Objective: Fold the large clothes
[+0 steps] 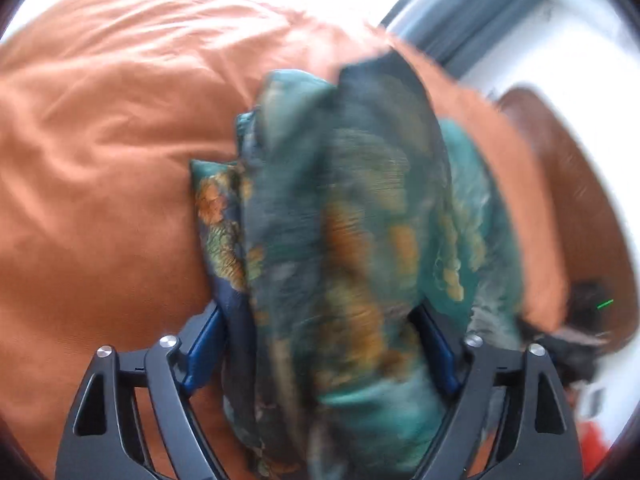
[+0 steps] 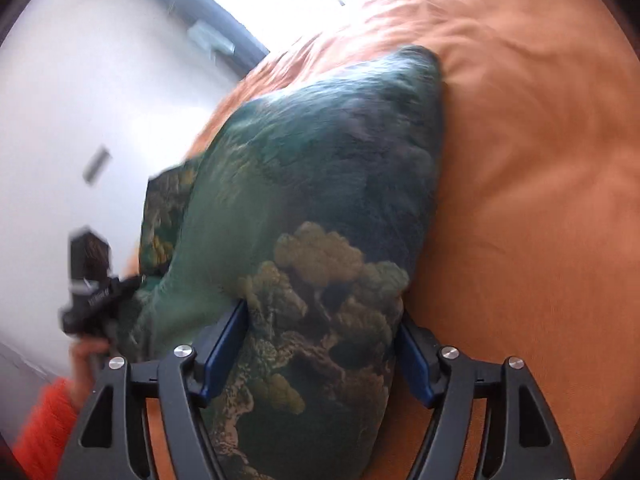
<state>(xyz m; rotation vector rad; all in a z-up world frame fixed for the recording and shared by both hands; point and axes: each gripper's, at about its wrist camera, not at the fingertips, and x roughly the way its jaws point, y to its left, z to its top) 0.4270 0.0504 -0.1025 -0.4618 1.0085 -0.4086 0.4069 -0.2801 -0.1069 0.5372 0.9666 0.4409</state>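
Observation:
A large teal garment (image 1: 344,216) with orange and gold print lies bunched on an orange bedsheet (image 1: 104,168). My left gripper (image 1: 324,344) has its blue-padded jaws wide apart with a thick fold of the garment between them; the picture is blurred. In the right wrist view the same garment (image 2: 312,200) fills the middle, and my right gripper (image 2: 324,348) also has its jaws wide apart around a thick bundle of it. The left gripper (image 2: 92,292) shows at the left of the right wrist view, at the garment's edge.
The orange sheet (image 2: 540,200) covers the bed on both sides of the garment. A white wall (image 2: 80,100) and a grey window frame (image 1: 480,12) lie beyond the bed. A brown wooden edge (image 1: 580,184) runs along the right. An orange sleeve (image 2: 44,420) is at lower left.

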